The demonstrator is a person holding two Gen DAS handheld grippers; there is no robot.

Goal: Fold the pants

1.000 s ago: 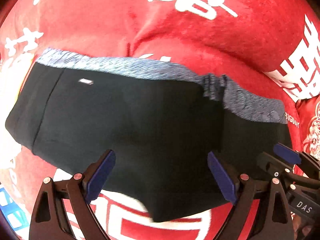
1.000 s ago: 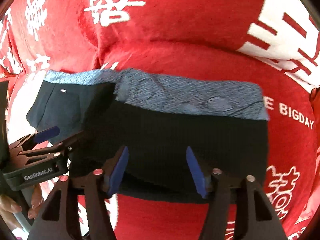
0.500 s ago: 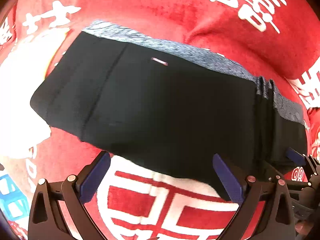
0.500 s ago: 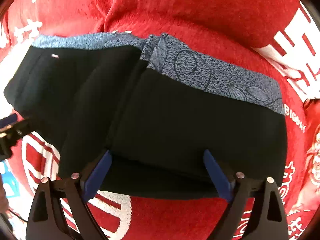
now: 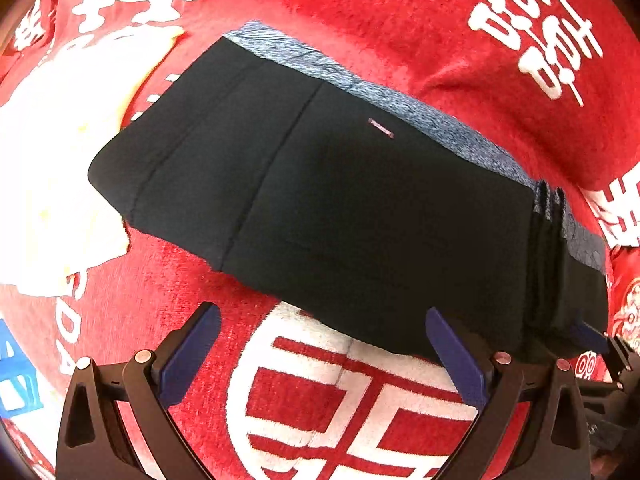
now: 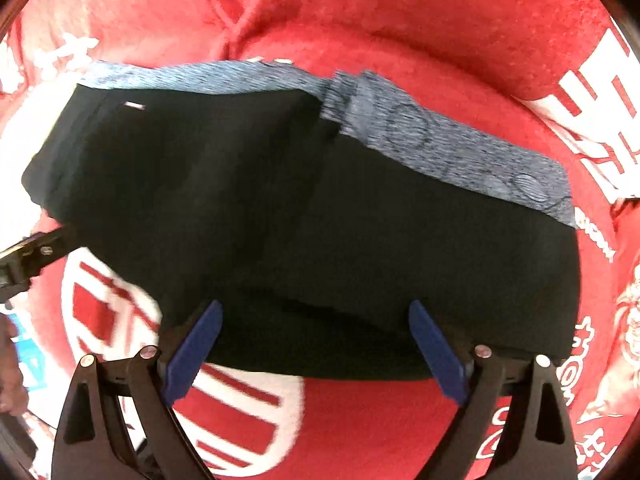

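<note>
Black shorts (image 5: 340,200) with a speckled blue-grey waistband (image 5: 400,104) lie flat on a red cloth, their right part folded over. In the right wrist view the shorts (image 6: 320,220) fill the middle, with the fold line running down from the waistband (image 6: 460,152). My left gripper (image 5: 320,352) is open and empty, just in front of the shorts' lower hem. My right gripper (image 6: 316,344) is open, its blue pads (image 6: 436,348) astride the lower hem; it holds nothing. The right gripper's tip (image 5: 596,336) shows at the shorts' right corner.
The red cloth (image 5: 400,12) with white characters covers the whole surface and bulges at the back. A white printed patch (image 5: 52,160) lies left of the shorts. A blue object (image 5: 16,380) sits at the far left edge. The left gripper's body (image 6: 28,256) shows at left.
Both grippers have pulled back from the shorts toward me. The right gripper's jaws opened wider. The left view has shifted so the shorts sit further away and more to the right.
</note>
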